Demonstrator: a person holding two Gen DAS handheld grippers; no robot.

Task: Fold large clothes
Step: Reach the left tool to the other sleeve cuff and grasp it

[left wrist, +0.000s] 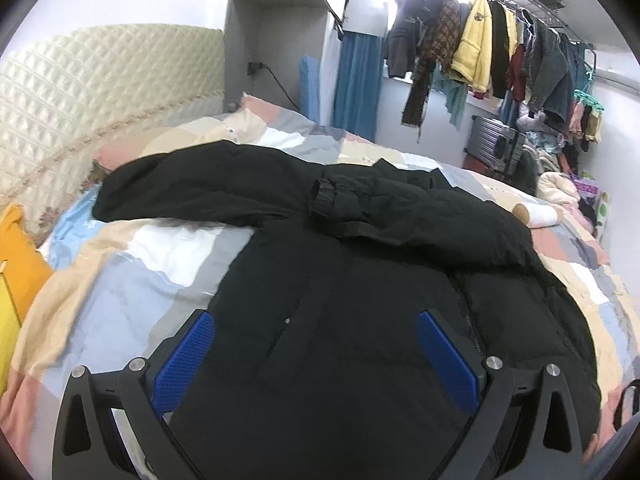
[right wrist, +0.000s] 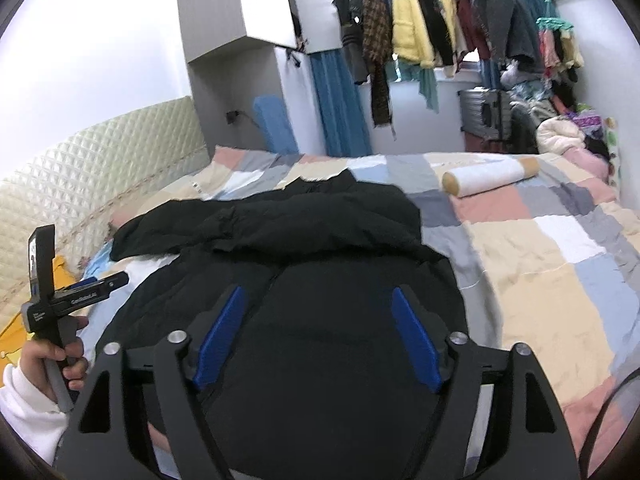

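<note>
A large black padded jacket (left wrist: 360,280) lies spread on the bed. One sleeve is folded across its chest, its cuff (left wrist: 324,196) near the middle; the other sleeve (left wrist: 180,184) stretches left toward the headboard. My left gripper (left wrist: 316,320) is open and empty, hovering over the jacket's lower body. In the right wrist view the jacket (right wrist: 320,248) fills the centre. My right gripper (right wrist: 318,296) is open and empty above the jacket's lower part. The left gripper (right wrist: 80,290) shows at the left in the right wrist view, held in a hand.
The jacket rests on a patchwork quilt (right wrist: 540,264). A white bolster (right wrist: 492,174) lies at the bed's far right. A quilted headboard (left wrist: 80,92) is at left, an orange pillow (left wrist: 16,256) beside it. Hanging clothes (right wrist: 440,20) and a suitcase (right wrist: 484,108) stand beyond.
</note>
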